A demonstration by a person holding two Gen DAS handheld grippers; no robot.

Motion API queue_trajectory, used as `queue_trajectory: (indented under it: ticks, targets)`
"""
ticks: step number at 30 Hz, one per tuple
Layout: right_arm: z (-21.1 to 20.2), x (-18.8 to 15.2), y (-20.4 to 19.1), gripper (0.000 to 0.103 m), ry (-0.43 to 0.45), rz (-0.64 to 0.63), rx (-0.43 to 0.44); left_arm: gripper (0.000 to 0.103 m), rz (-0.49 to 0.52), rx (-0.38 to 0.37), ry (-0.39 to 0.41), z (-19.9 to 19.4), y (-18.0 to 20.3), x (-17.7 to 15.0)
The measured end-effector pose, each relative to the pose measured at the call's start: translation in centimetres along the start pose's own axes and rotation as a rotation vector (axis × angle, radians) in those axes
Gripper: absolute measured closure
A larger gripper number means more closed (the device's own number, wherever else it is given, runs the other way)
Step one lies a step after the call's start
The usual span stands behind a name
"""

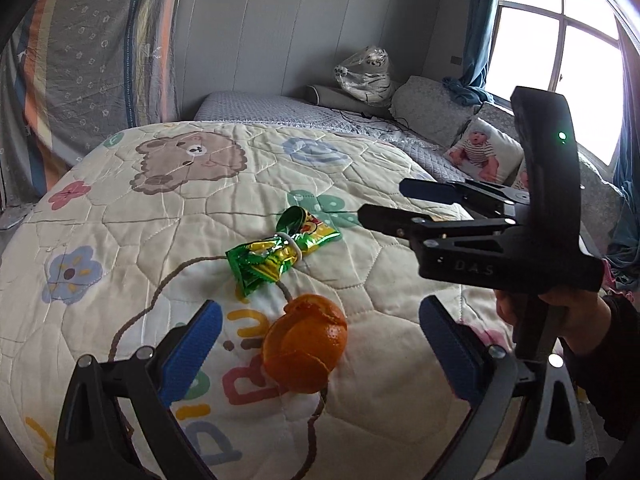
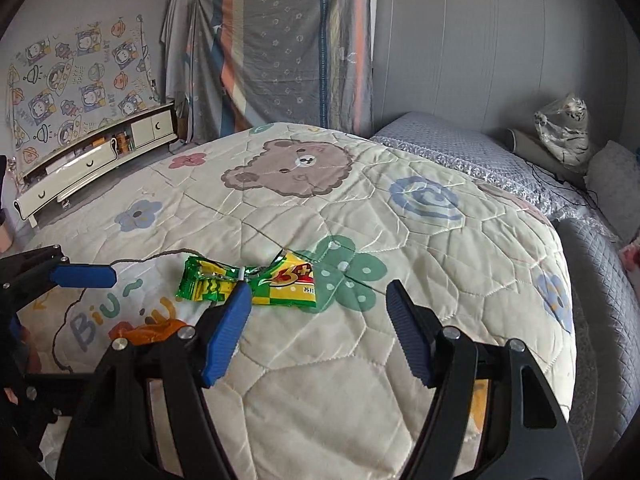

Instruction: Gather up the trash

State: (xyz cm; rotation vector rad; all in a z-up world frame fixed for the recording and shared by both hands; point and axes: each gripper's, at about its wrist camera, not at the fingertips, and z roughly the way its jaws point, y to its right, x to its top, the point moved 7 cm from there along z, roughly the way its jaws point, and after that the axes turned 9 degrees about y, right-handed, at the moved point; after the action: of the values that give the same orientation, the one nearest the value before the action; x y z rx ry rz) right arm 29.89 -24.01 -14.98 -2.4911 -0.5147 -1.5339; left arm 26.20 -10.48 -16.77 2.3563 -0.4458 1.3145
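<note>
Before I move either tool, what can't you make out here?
- Orange peel: mostly hidden behind the right tool in the right wrist view; only a sliver shows.
- Snack wrapper: brand text too small in both views.
- Left tool: open, but contact with the quilt unclear.
- Any trash bin: none in view.

Daylight pours in from the window [image 1: 560,40] at two o'clock in the left wrist view, where the panes are blown out to plain white. The rest of the room is evenly and softly lit, with grey walls a little dim. The orange peel [image 1: 306,346] casts only a faint shadow on the quilt [image 1: 360,160]. The foil wrapper [image 1: 276,254] shows small bright glints. Both views are sharp at centre. Fisheye bending curves the walls and bed edges, and dark vignetting fills the corners.
</note>
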Motion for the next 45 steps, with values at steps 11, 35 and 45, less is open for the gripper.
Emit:
queue_trajectory:
  ticks: [11,35,45]
  targets:
    - [5.1,-0.5,-1.4,0.038,-0.111,-0.025,0.06,0.012,-0.048,-0.012,-0.093,2.3,-1.0,-1.8]
    - [12.7,0.1,-3.2,0.052,-0.289,0.014,0.118,0.068,-0.114,-0.062,-0.135,3.9,-1.9,-2.3]
    - [11.7,0.0,-2.6,0.07,-0.274,0.025,0.087,0.074,-0.099,-0.078,-0.104,3.2,-1.6,-1.6]
